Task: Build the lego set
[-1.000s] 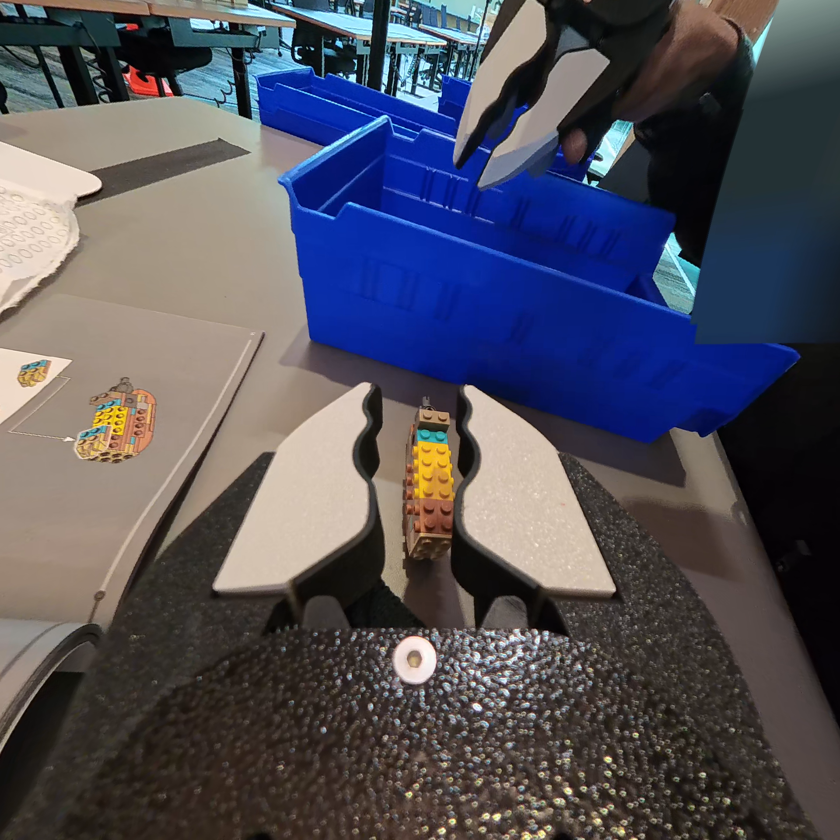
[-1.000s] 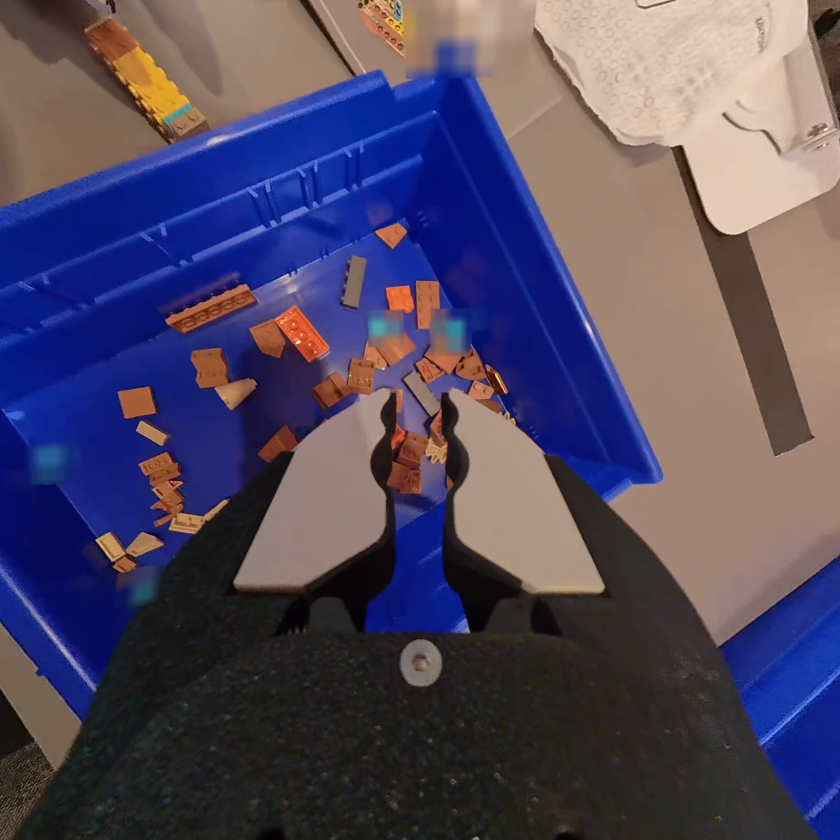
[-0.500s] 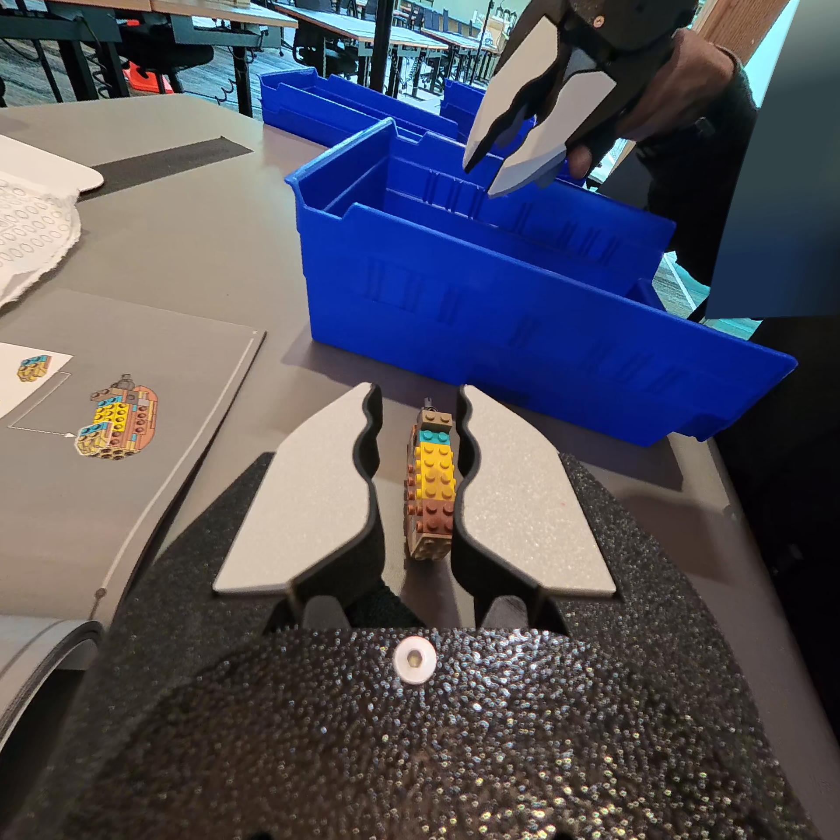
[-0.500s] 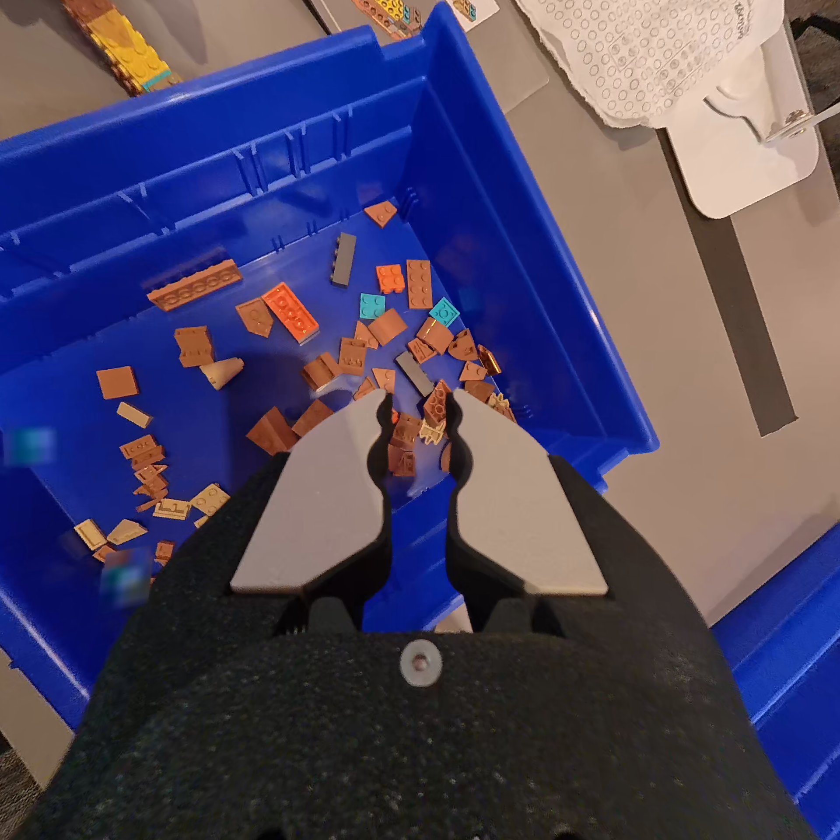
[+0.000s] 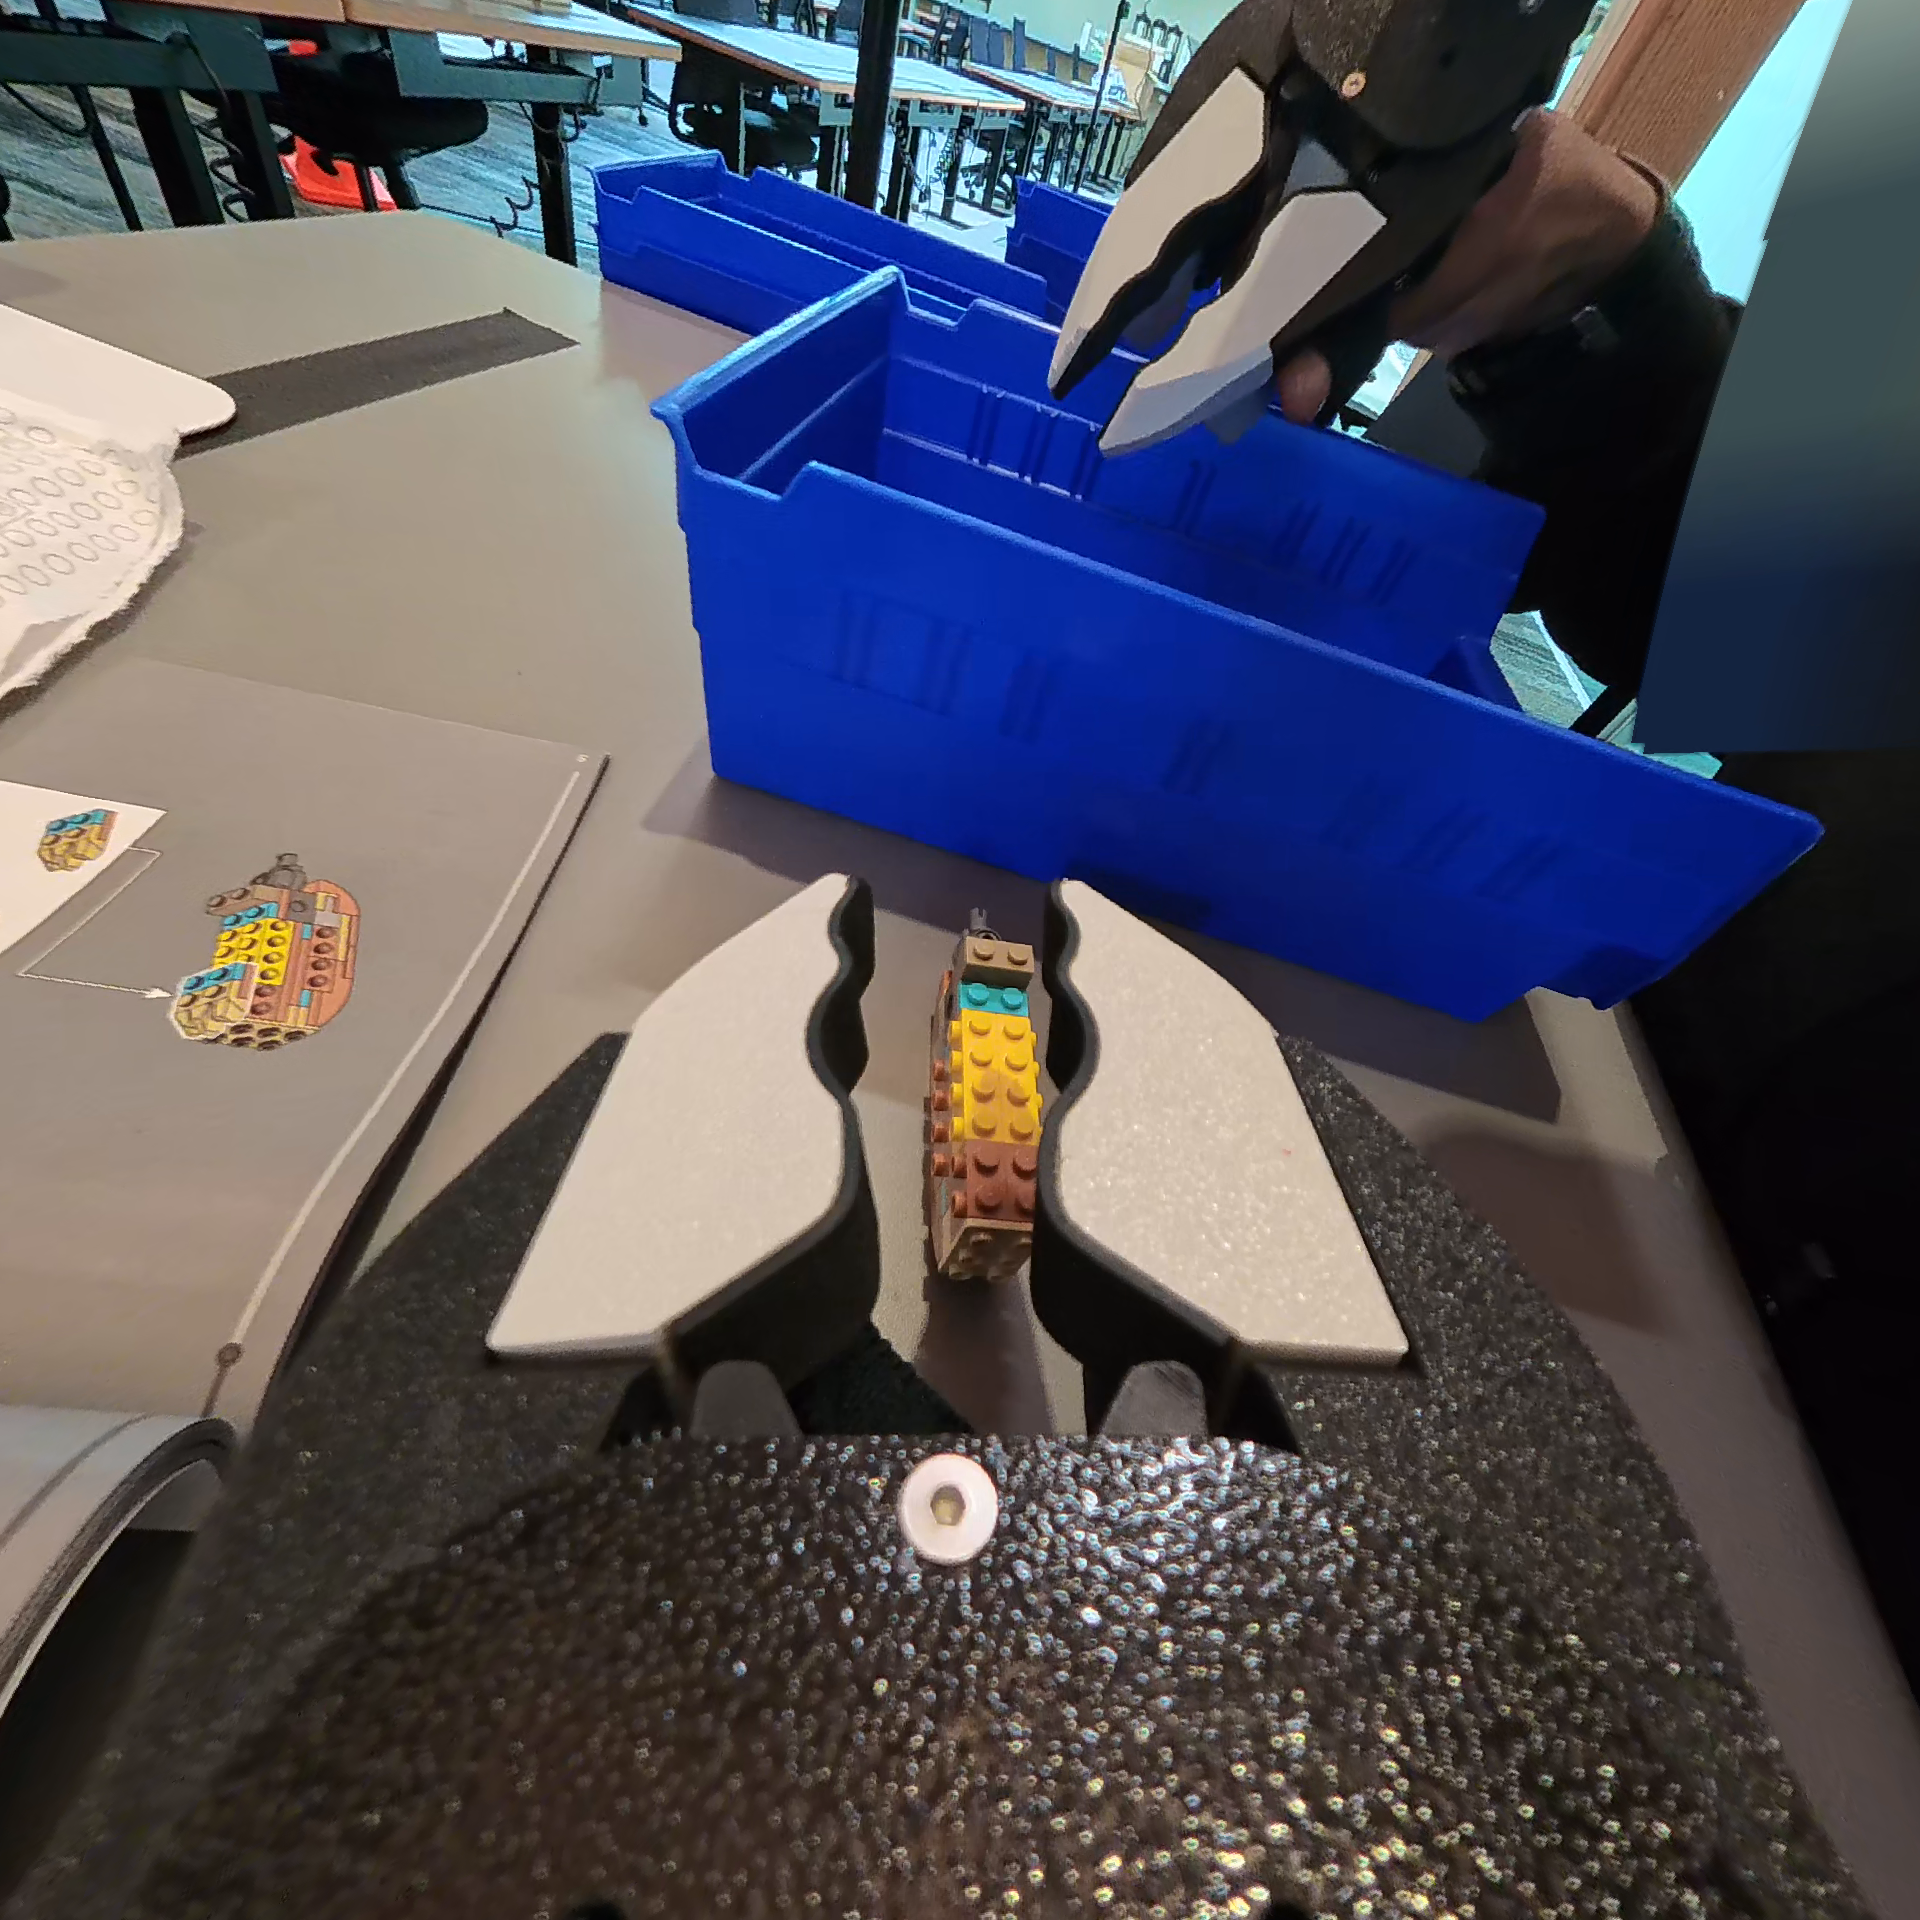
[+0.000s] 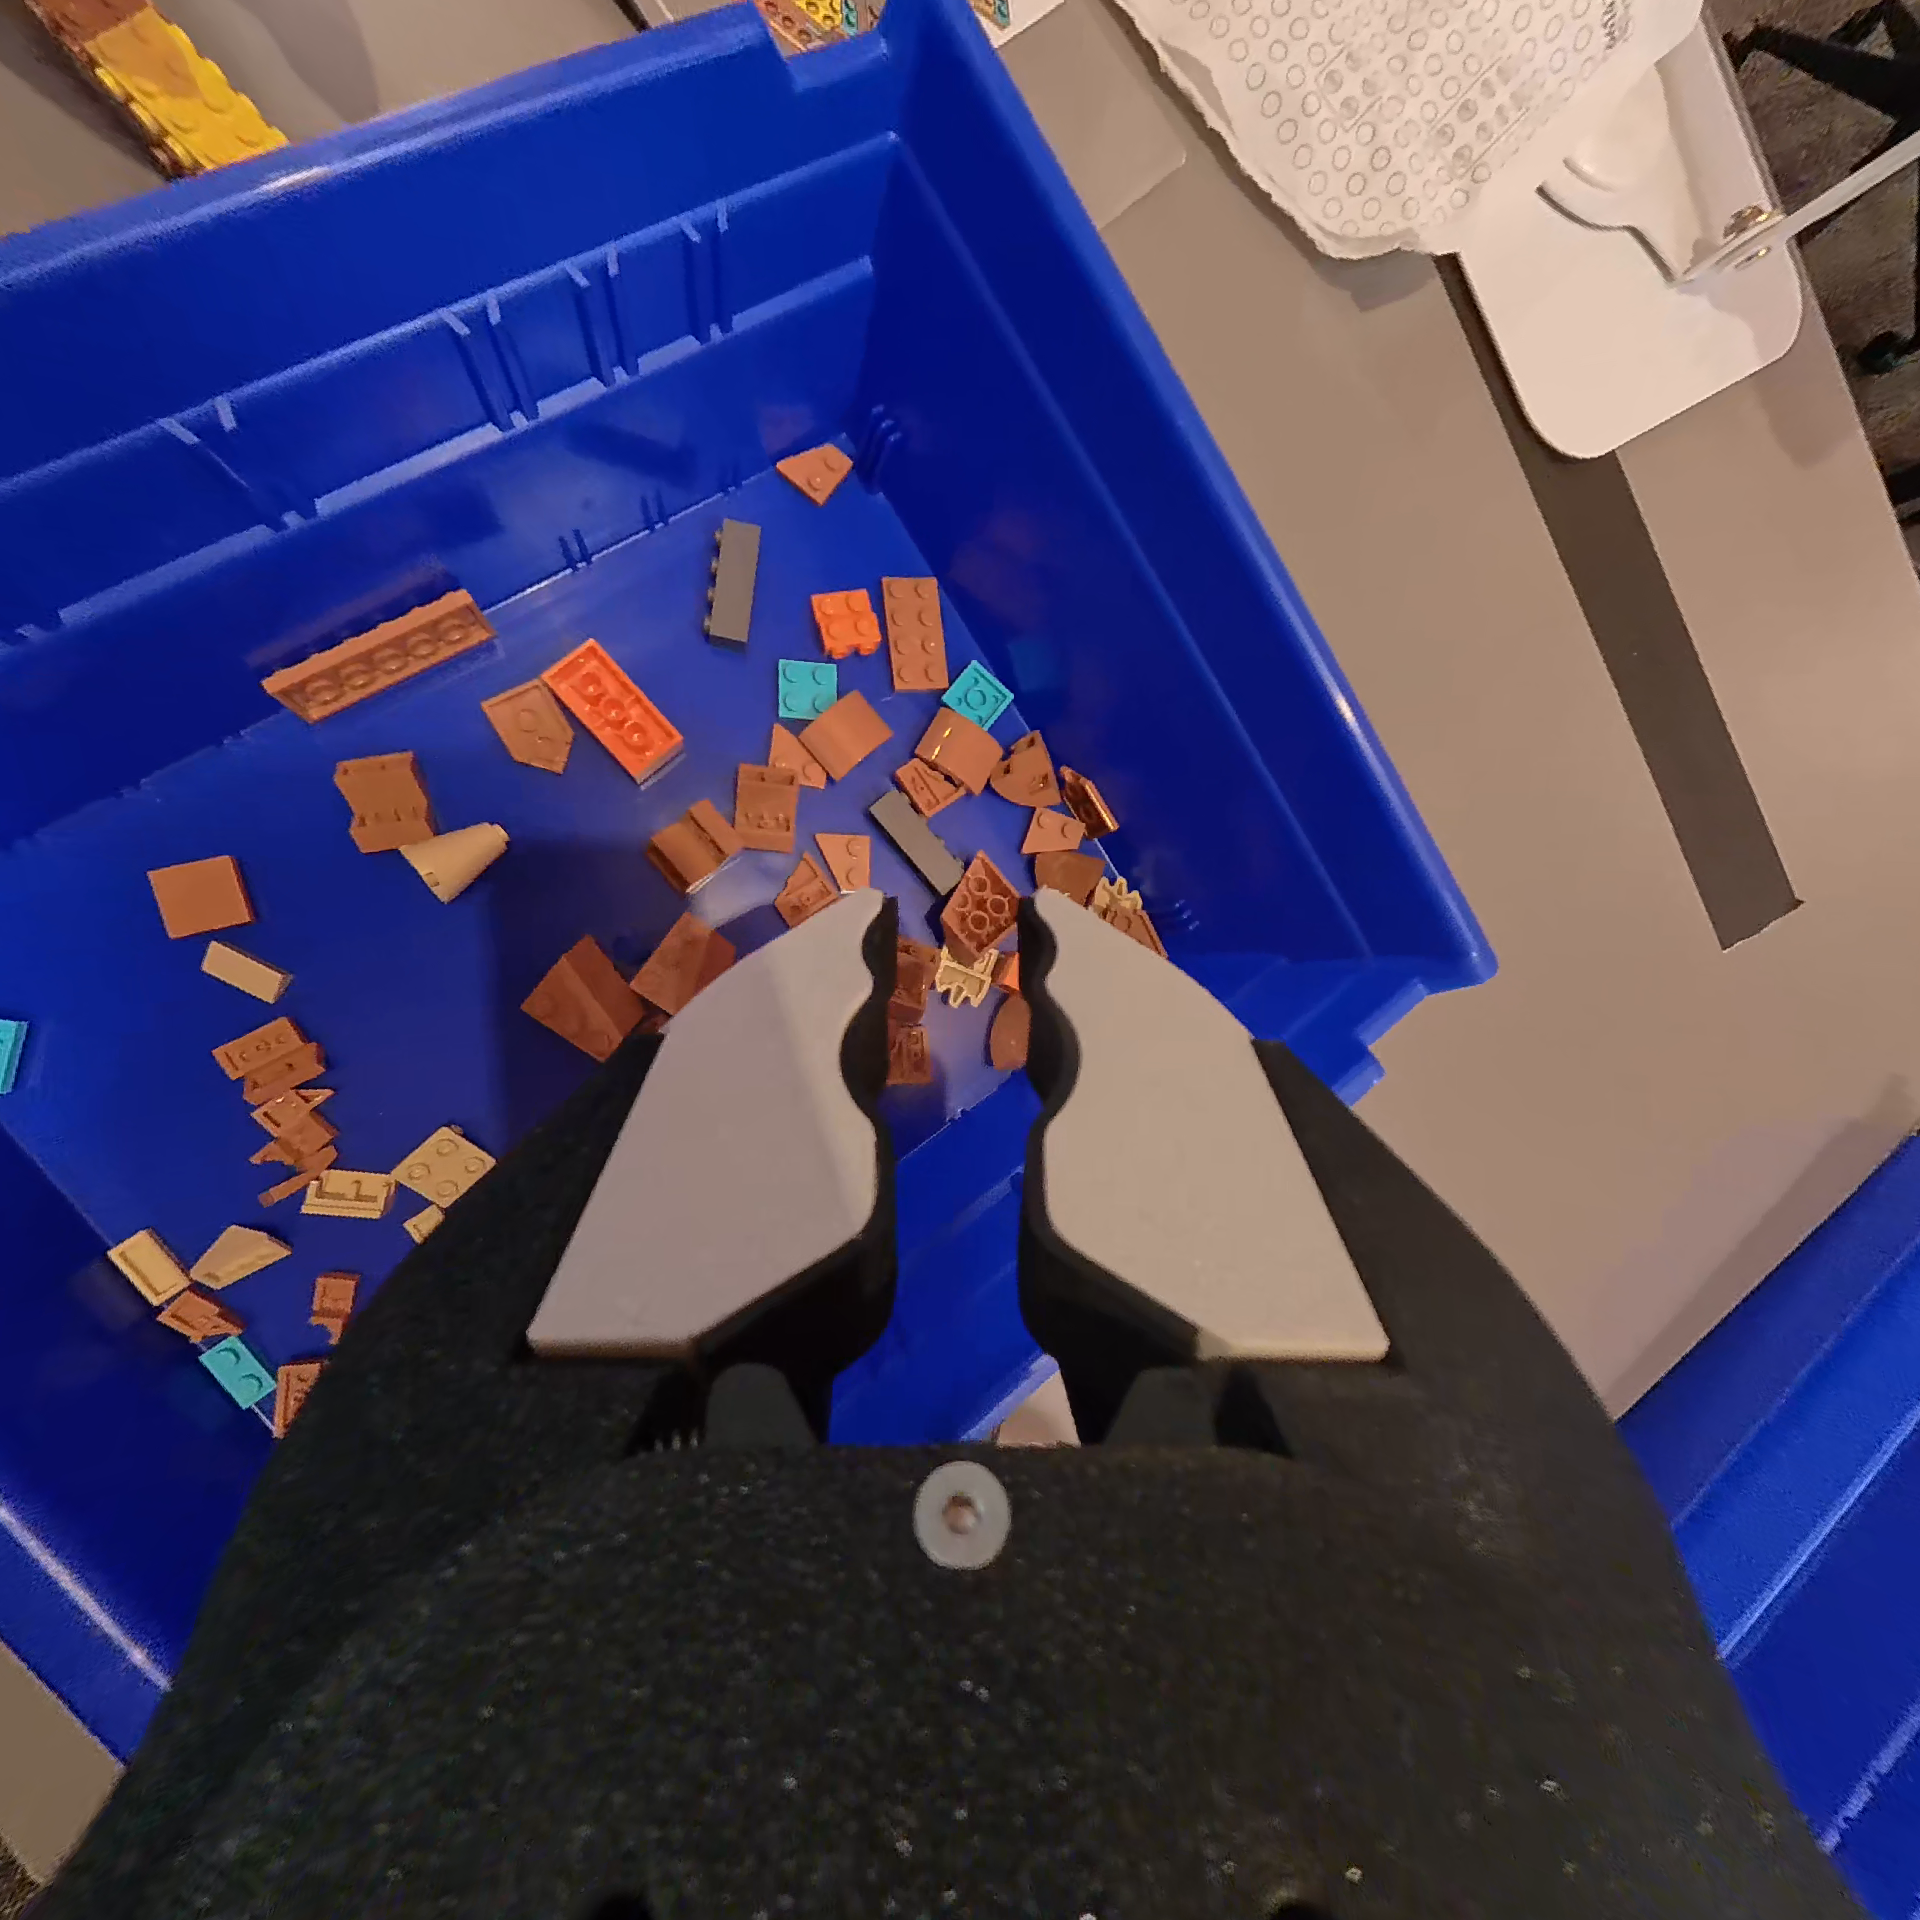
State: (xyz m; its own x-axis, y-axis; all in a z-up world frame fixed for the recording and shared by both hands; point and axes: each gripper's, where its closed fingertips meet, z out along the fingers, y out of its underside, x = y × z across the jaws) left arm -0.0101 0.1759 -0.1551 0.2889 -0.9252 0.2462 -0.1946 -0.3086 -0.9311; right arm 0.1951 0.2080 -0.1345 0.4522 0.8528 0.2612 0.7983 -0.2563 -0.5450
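A partly built lego model (image 5: 987, 1091) in brown, yellow and teal stands on edge on the grey table between the fingers of my left gripper (image 5: 956, 899). That gripper is open: the right finger is against the model, the left finger is apart from it. My right gripper (image 6: 956, 904) is open and empty. It hovers over loose brown, orange, tan and teal bricks (image 6: 727, 769) in a blue bin (image 6: 1143, 520). In the left wrist view the right gripper (image 5: 1091, 416) hangs above the bin (image 5: 1143, 727). The model's end (image 6: 177, 94) shows beyond the bin.
An open instruction booklet (image 5: 312, 1091) lies left of the model. A white perforated bag (image 6: 1403, 114) and a white plate (image 6: 1662, 312) lie beyond it. More blue bins (image 5: 779, 229) stand behind, and another bin (image 6: 1818, 1455) is by my right gripper. The table edge is at the right. Left tips to right tips: about 20 cm. Left tips and right tips are each some 40 cm from the white plate (image 6: 1662, 312).
My right gripper's jaws have spread wider and it has shifted a little over the bin. My left gripper and the model have not moved.
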